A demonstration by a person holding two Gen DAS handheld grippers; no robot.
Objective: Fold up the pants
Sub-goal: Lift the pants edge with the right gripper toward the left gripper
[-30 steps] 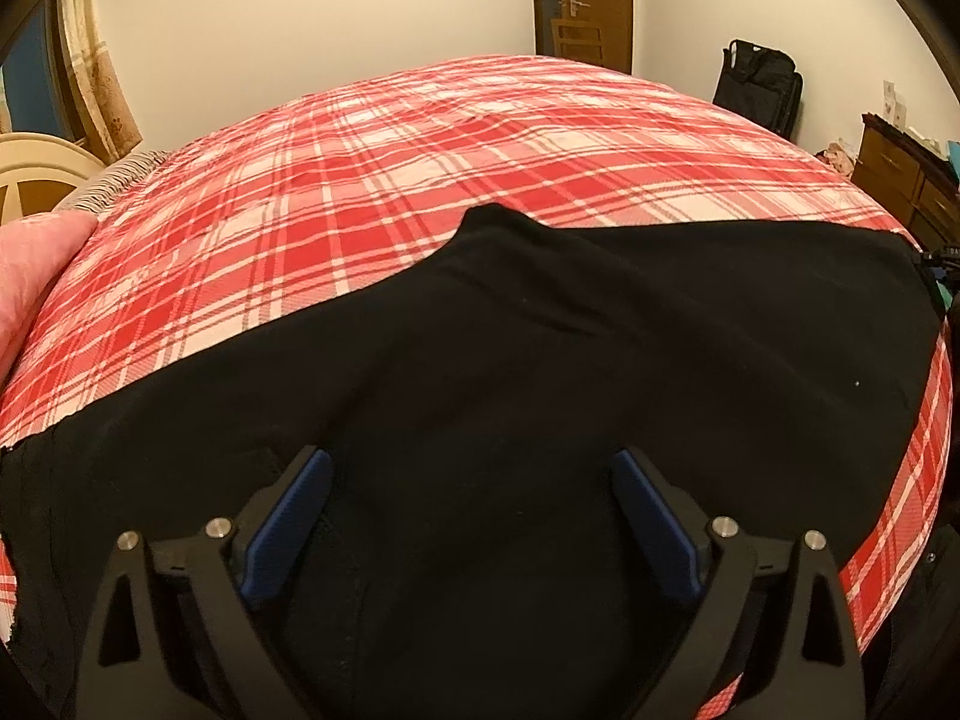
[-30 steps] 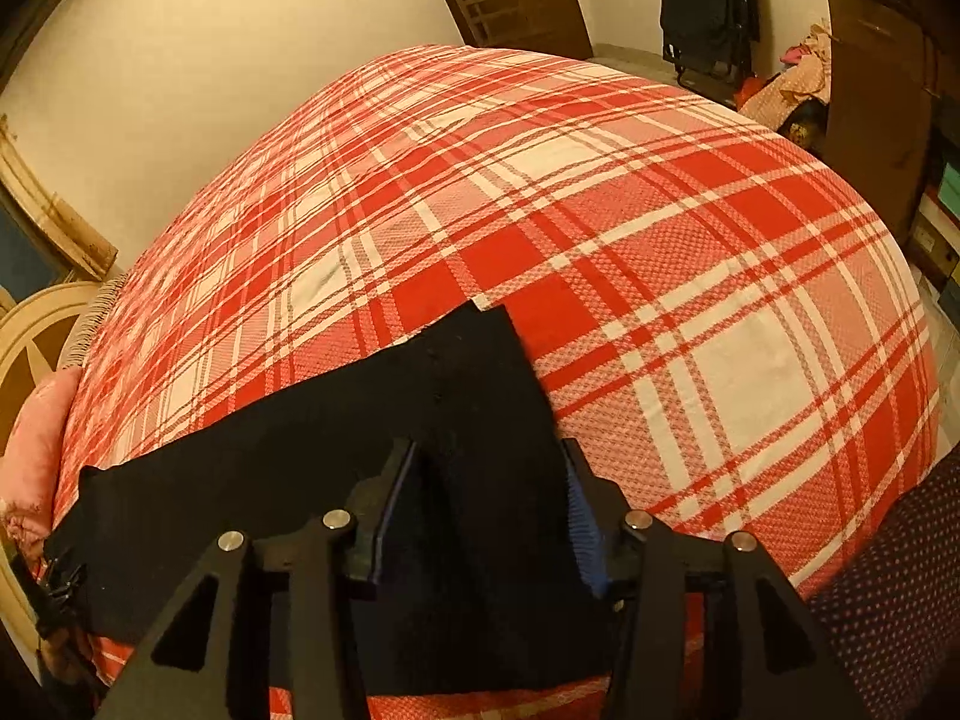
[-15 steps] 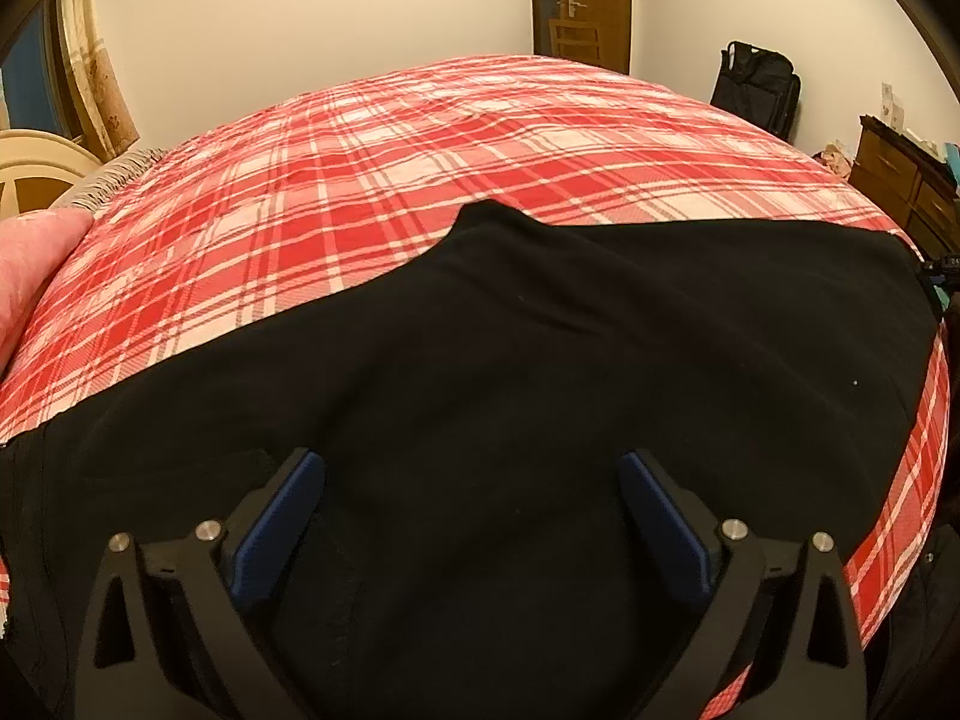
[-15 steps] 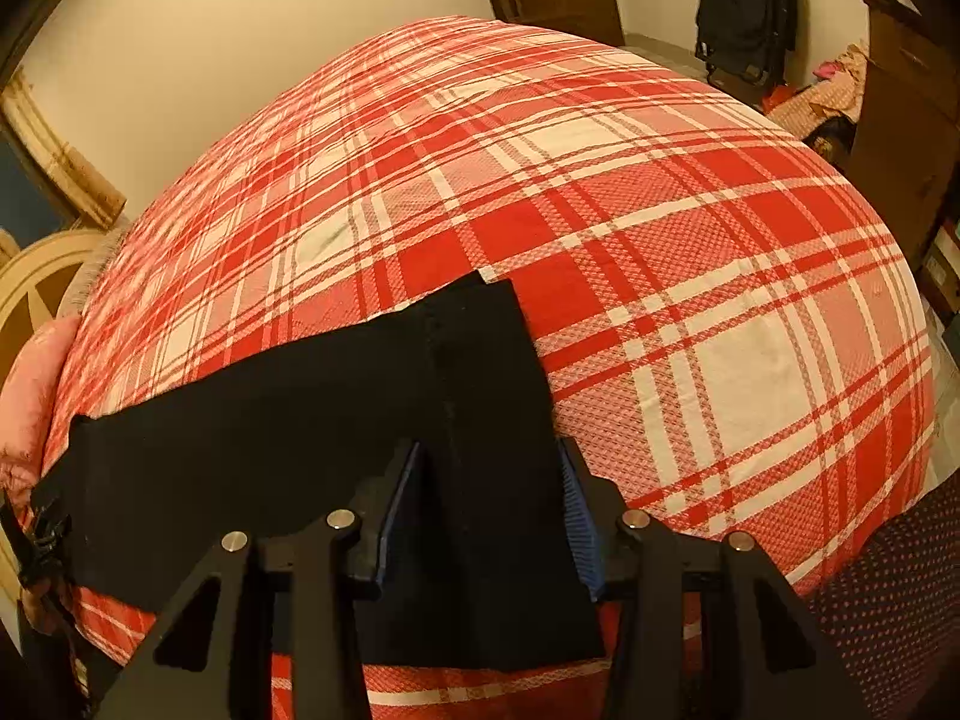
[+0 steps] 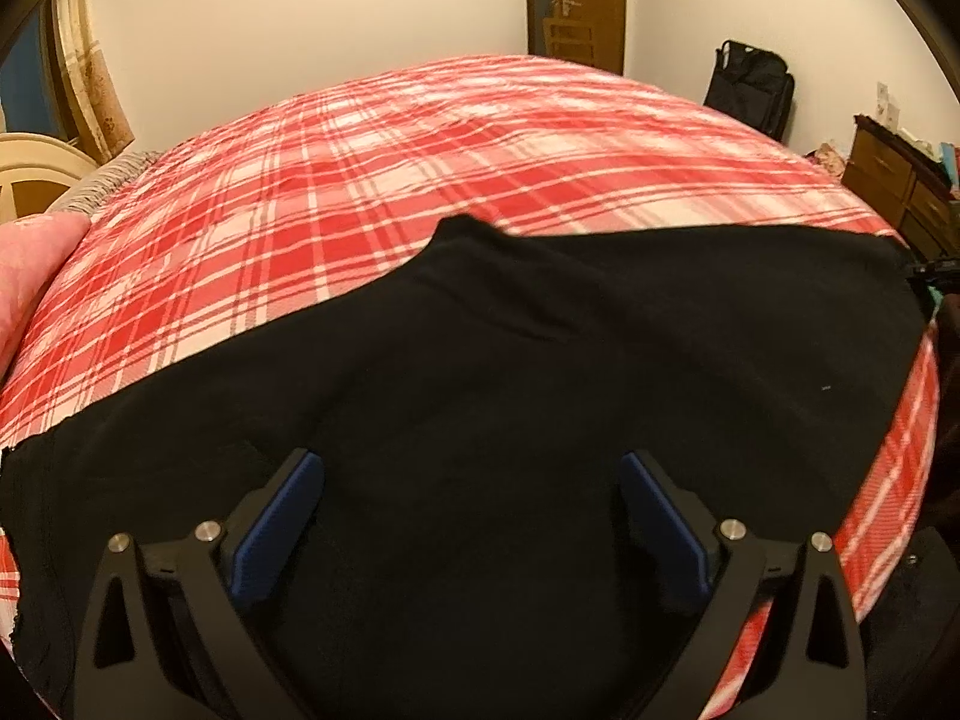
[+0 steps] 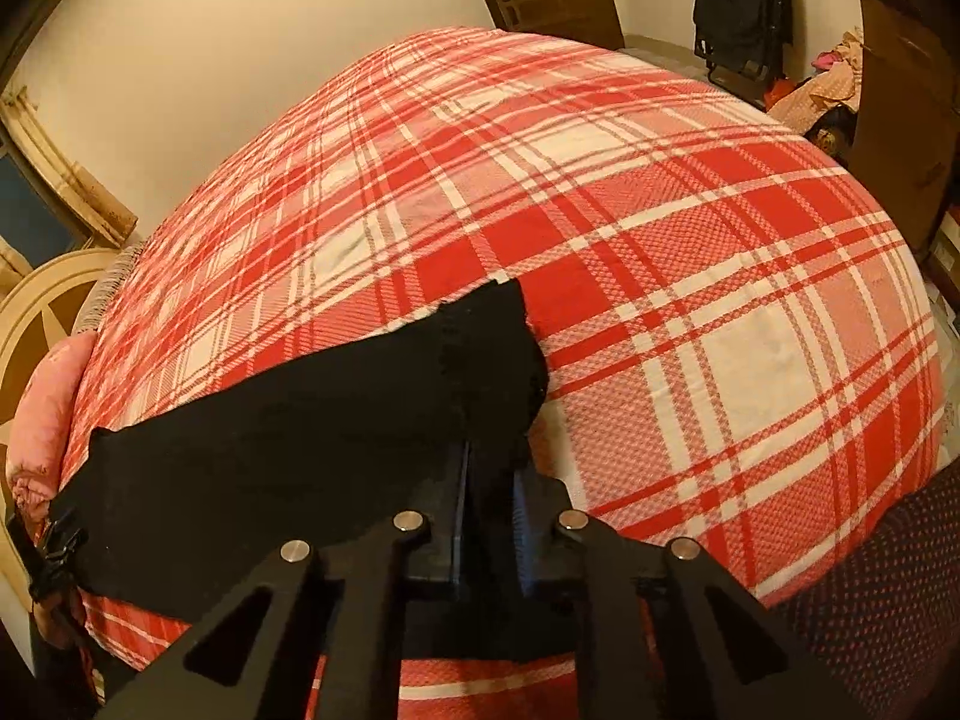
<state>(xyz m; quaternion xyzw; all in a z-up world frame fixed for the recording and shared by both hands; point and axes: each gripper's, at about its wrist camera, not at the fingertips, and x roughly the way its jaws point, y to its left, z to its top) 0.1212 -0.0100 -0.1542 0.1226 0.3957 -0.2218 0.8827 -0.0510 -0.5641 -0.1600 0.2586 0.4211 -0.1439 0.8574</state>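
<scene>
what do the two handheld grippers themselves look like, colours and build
Both are matte black two-finger frames with triangular cut-outs and round silver bolts at the pivots. The left gripper has flat blue pads lining the inner faces of its fingers; the right gripper shows thin blue pad edges too. No cables, markings or sleeves are visible.

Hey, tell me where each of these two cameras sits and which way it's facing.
Left wrist: on the left gripper, above the black pants, looking across the plaid bed to the door; its open fingers show.
Right wrist: on the right gripper, at the pants' end, facing across the bed toward the wall; its fingers, shut on the cloth, show.
Shared: pants, bed, pink pillow, door.
</scene>
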